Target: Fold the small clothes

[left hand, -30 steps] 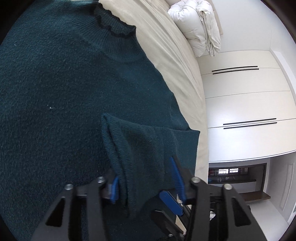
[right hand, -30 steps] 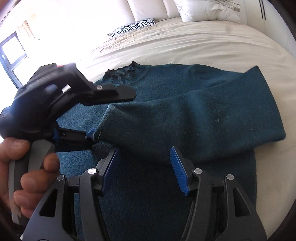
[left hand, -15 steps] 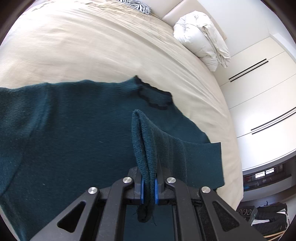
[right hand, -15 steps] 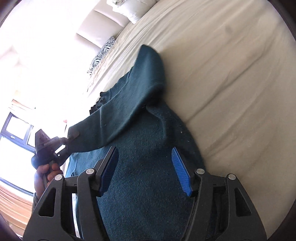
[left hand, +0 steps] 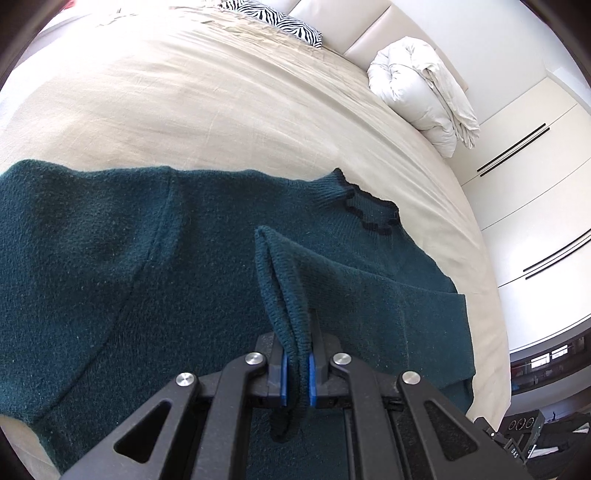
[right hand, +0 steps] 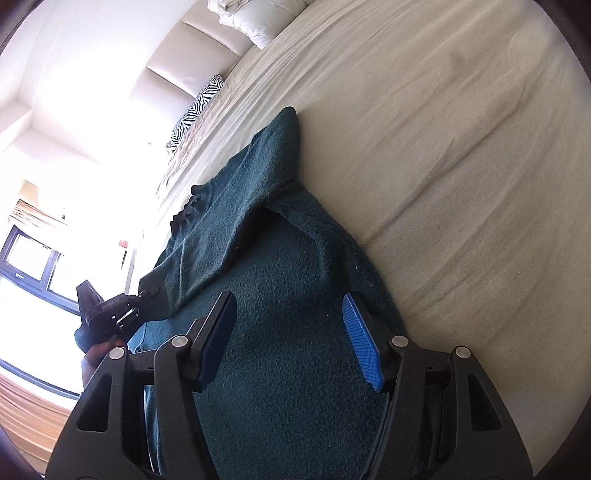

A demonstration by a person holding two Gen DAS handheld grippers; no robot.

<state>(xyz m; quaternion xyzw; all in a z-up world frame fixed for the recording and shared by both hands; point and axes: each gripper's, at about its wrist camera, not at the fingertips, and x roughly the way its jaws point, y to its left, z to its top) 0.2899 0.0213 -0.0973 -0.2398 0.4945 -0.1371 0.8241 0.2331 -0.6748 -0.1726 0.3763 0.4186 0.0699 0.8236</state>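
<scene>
A dark teal knitted sweater (left hand: pixel 129 266) lies flat on the beige bed sheet (left hand: pixel 184 103), its black-trimmed collar (left hand: pixel 369 210) toward the pillows. My left gripper (left hand: pixel 295 373) is shut on the cuff of one sleeve (left hand: pixel 284 295), which is drawn across the sweater's chest. In the right wrist view the same sweater (right hand: pixel 295 332) fills the lower middle, with the pulled sleeve (right hand: pixel 236 221) stretching to the left gripper (right hand: pixel 147 291) and the hand holding it. My right gripper (right hand: pixel 291 339) hovers open over the sweater's body near its right edge, nothing between its blue pads (right hand: pixel 362 347).
A rolled white duvet (left hand: pixel 421 96) and a zebra-print pillow (left hand: pixel 280 22) lie at the head of the bed. White wardrobe doors (left hand: pixel 532 192) stand beyond the bed's right side. A bright window (right hand: pixel 29 280) is at the left in the right wrist view.
My left gripper shut on the sleeve cuff and carried it across the sweater. My right gripper rolled and swung toward the sweater's right edge, staying open.
</scene>
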